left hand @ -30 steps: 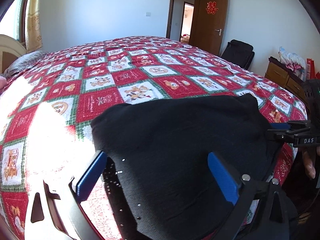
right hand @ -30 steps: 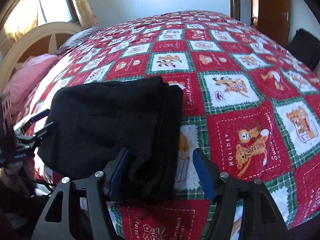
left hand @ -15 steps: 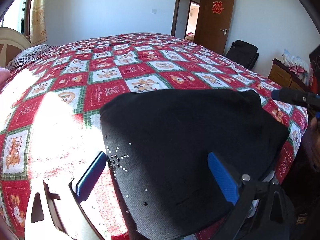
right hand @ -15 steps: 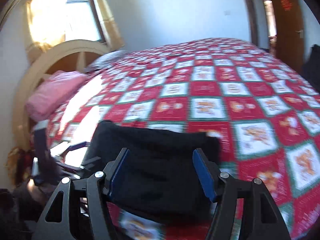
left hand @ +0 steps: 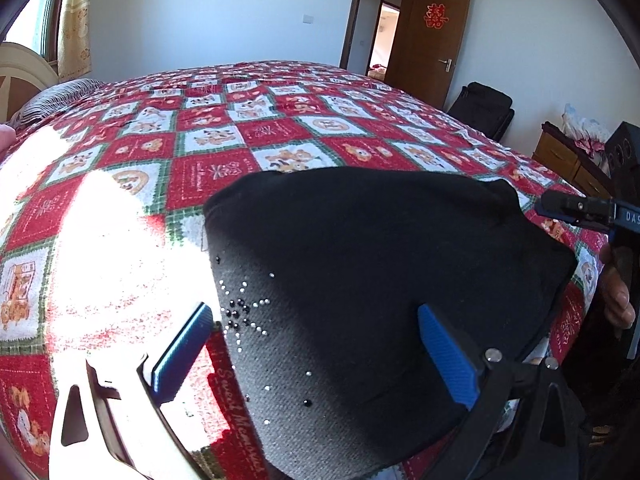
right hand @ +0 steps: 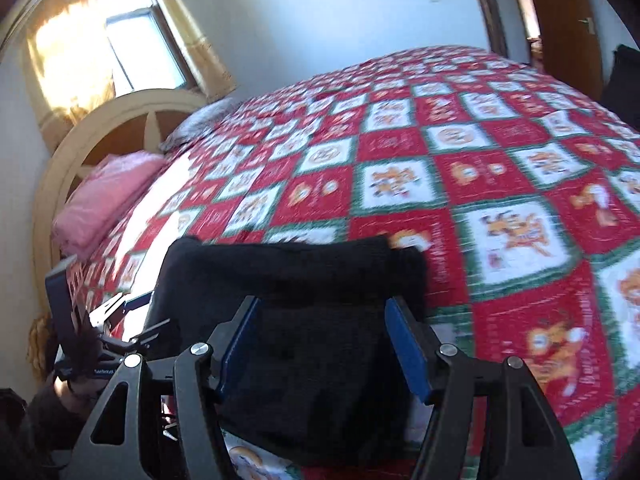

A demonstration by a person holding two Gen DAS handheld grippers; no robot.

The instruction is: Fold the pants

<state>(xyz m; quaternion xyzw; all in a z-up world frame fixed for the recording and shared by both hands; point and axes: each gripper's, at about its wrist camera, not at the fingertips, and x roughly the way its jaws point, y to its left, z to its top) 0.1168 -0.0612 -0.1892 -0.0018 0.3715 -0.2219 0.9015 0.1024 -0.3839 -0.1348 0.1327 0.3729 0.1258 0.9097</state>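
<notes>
The black pants (left hand: 380, 264) lie folded into a compact rectangle on the red patchwork bedspread (left hand: 256, 132), near the bed's front edge. Small rhinestones dot their near left corner. My left gripper (left hand: 316, 320) is open and empty, its blue pads above the near part of the pants. My right gripper (right hand: 324, 320) is open and empty above the pants' (right hand: 288, 280) near end; this view is blurred. In the left wrist view the right gripper (left hand: 580, 212) shows at the far right. In the right wrist view the left gripper (right hand: 104, 320) shows at the far left.
A pink pillow (right hand: 104, 204) and a cream headboard (right hand: 96, 128) stand at the head of the bed. A brown door (left hand: 428, 40), a black bag (left hand: 484, 108) and a wooden dresser (left hand: 568, 160) line the far wall. Bright sunlight falls on the bedspread's left side.
Both grippers have drawn back and risen from the pants, which stay folded on the bed. The right gripper has swung left, its view now centred on the pants.
</notes>
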